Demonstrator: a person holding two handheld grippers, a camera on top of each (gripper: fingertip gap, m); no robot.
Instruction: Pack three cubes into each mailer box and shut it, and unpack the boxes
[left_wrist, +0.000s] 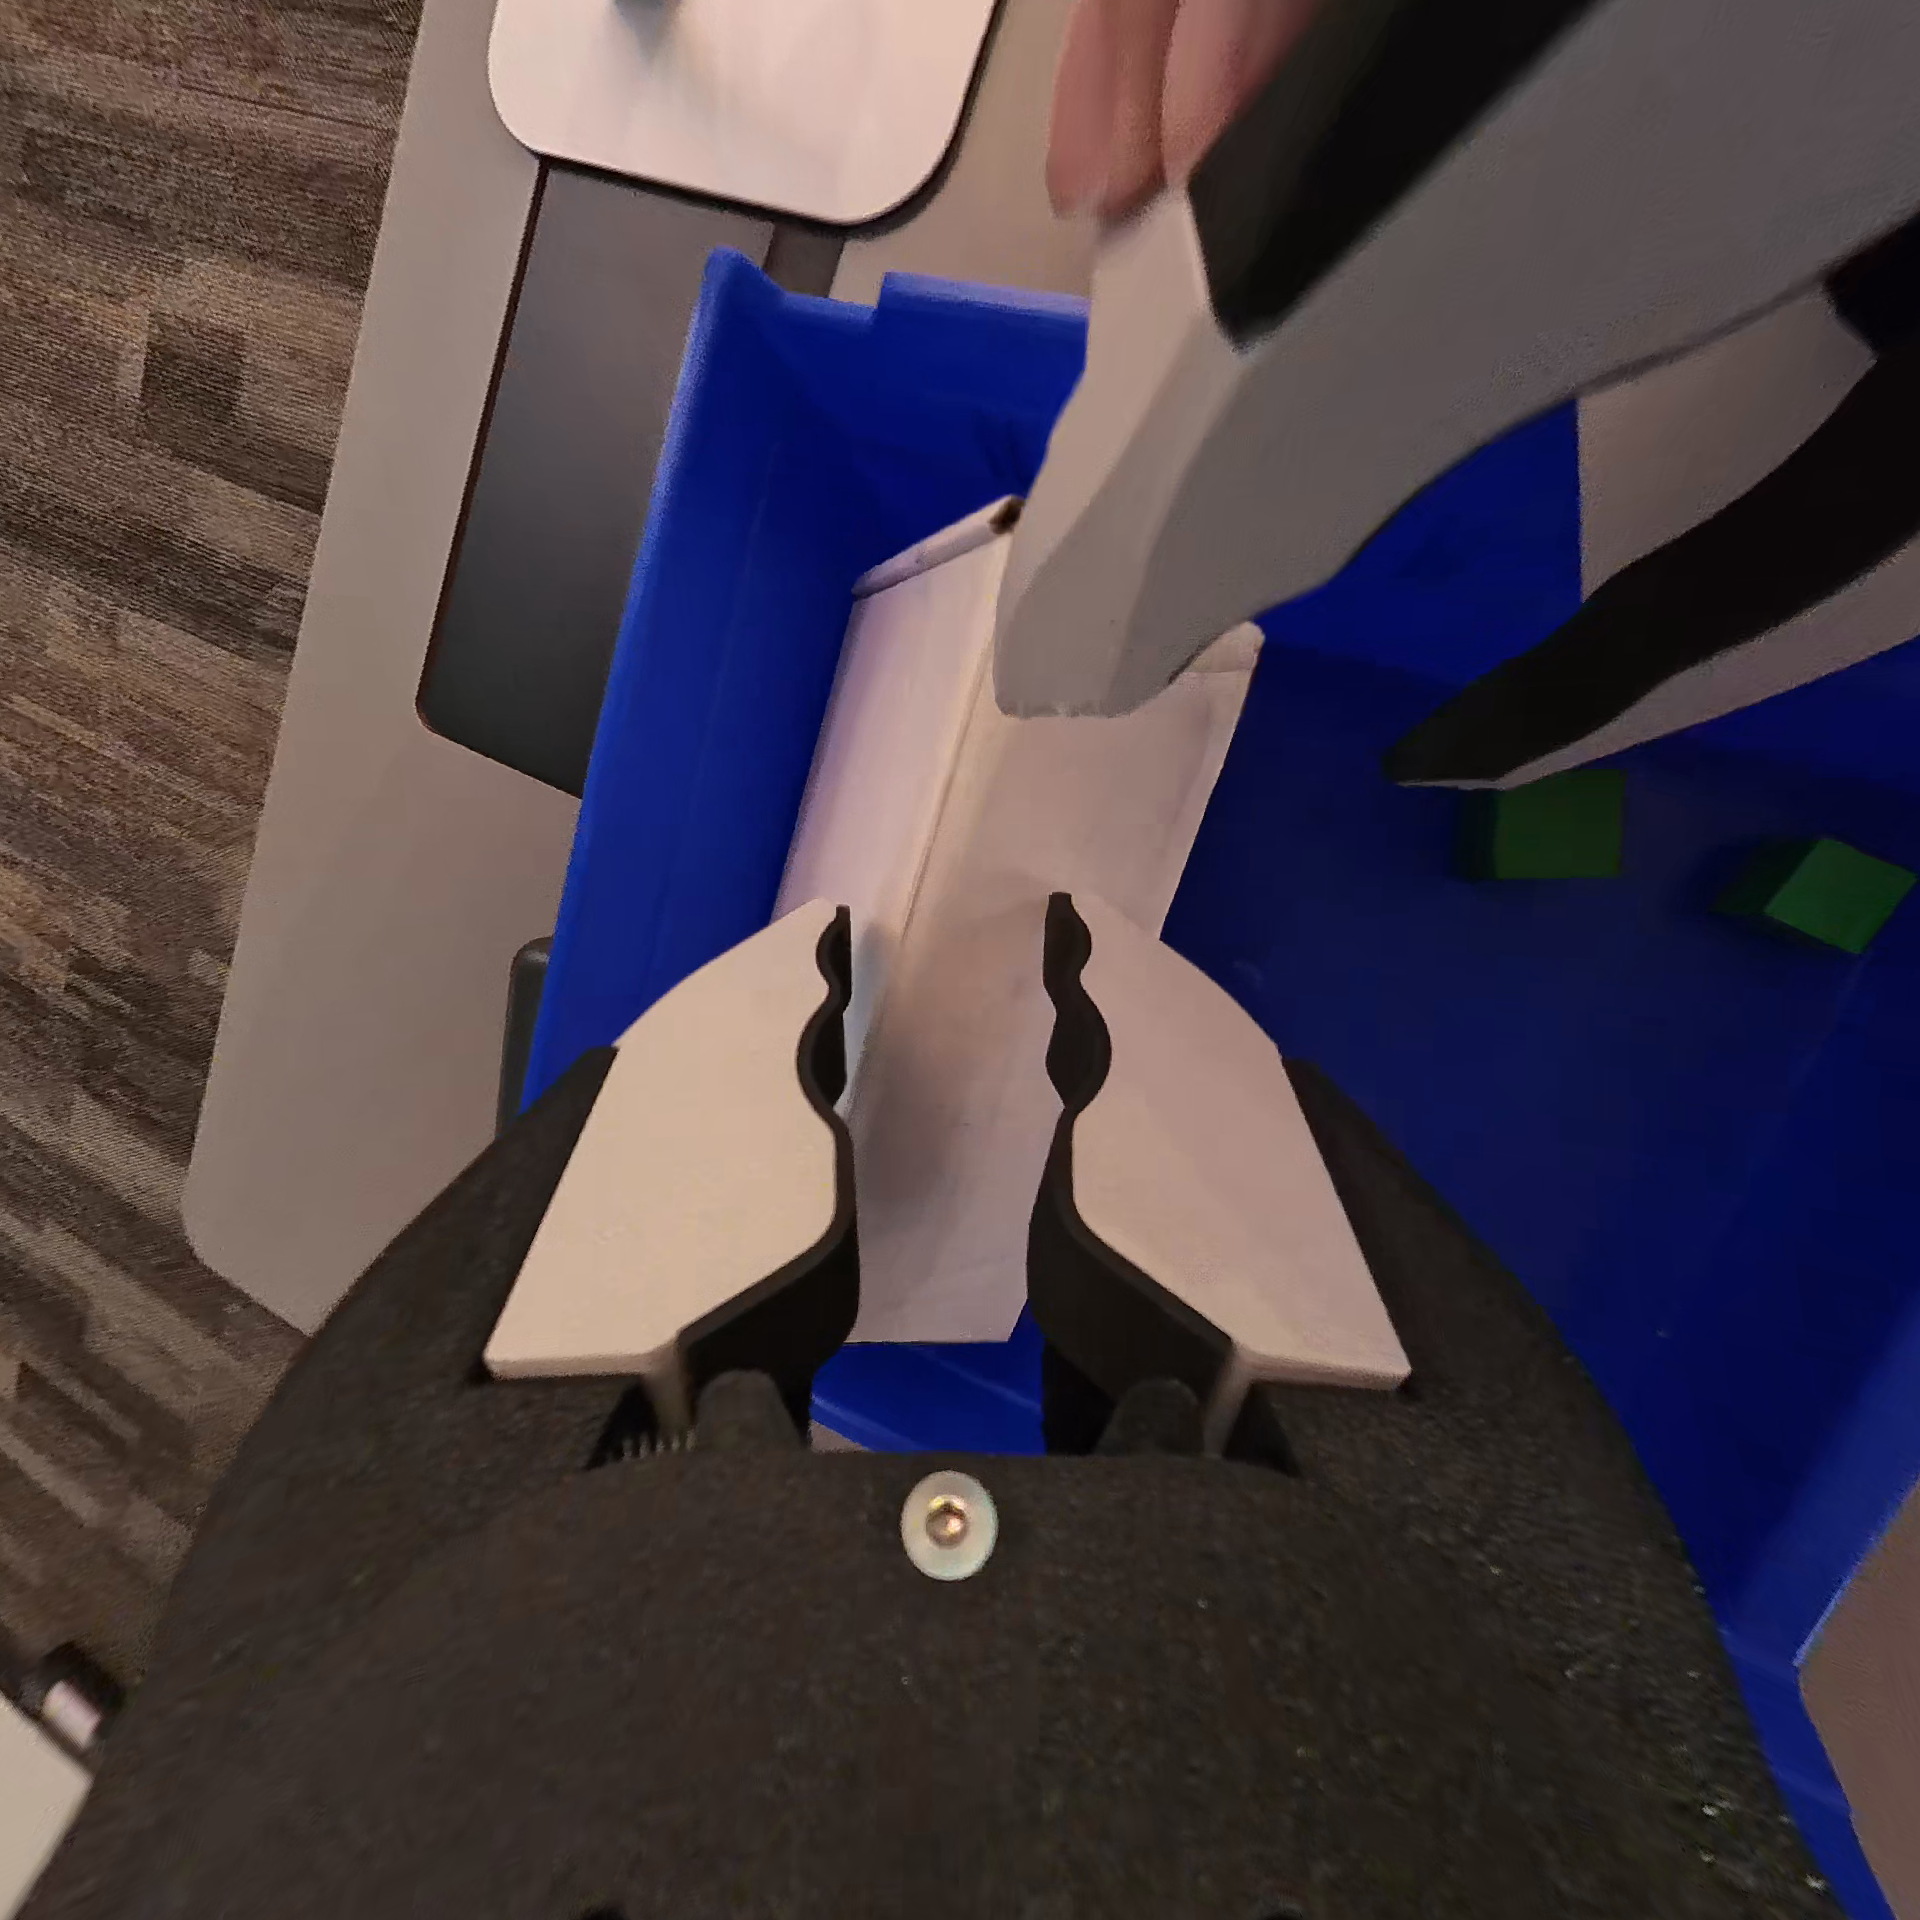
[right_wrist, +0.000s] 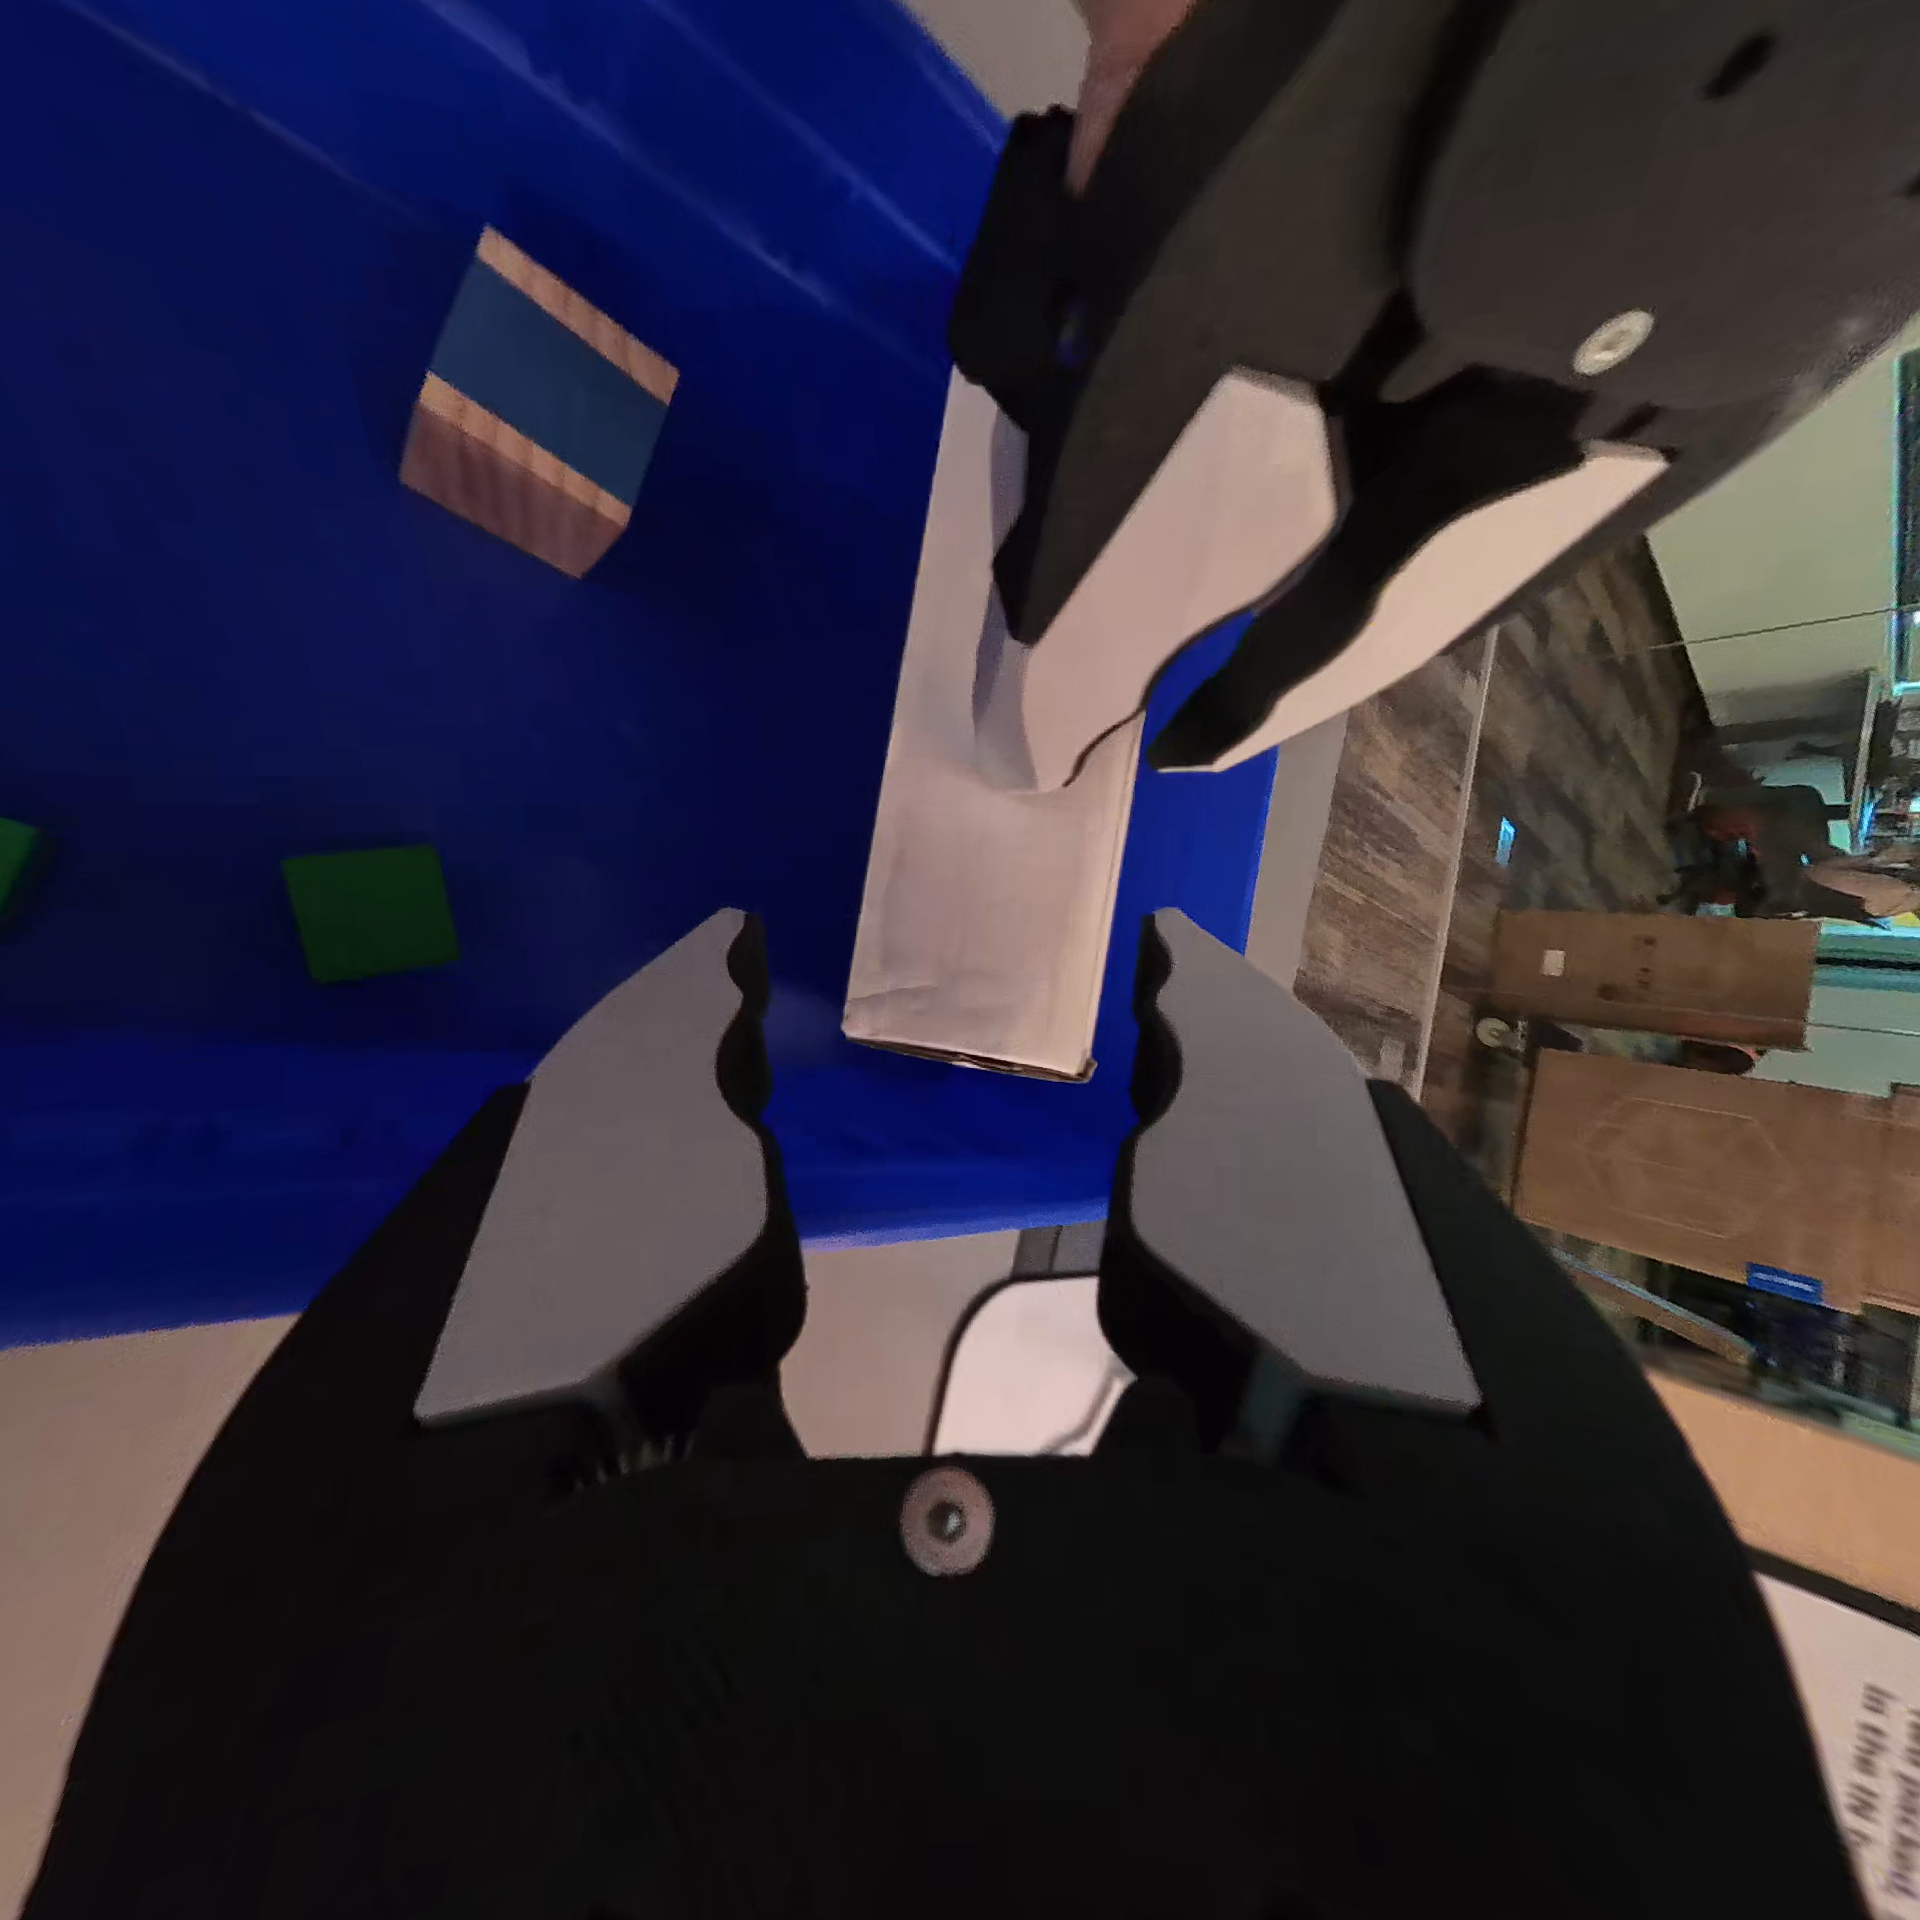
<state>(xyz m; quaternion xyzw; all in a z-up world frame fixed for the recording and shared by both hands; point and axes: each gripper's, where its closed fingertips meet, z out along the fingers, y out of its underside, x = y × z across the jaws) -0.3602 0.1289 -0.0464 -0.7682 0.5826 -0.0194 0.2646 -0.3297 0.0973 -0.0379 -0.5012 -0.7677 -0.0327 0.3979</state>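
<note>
Left wrist view: looks steeply down, close, into the blue bin (left_wrist: 1455, 1195), white mailer box (left_wrist: 997, 831) at frame centre. Right wrist view: rolled sideways, equally close, facing the same bin (right_wrist: 260, 644) and box (right_wrist: 987, 914) from the opposite end. Both views share the box and the green cubes (left_wrist: 1548, 826) (right_wrist: 372, 914).

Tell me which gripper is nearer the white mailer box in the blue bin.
Left, though only narrowly. The left gripper is open right over the white mailer box, which shows between its fingers. The right gripper is open just short of the box's far end.
</note>
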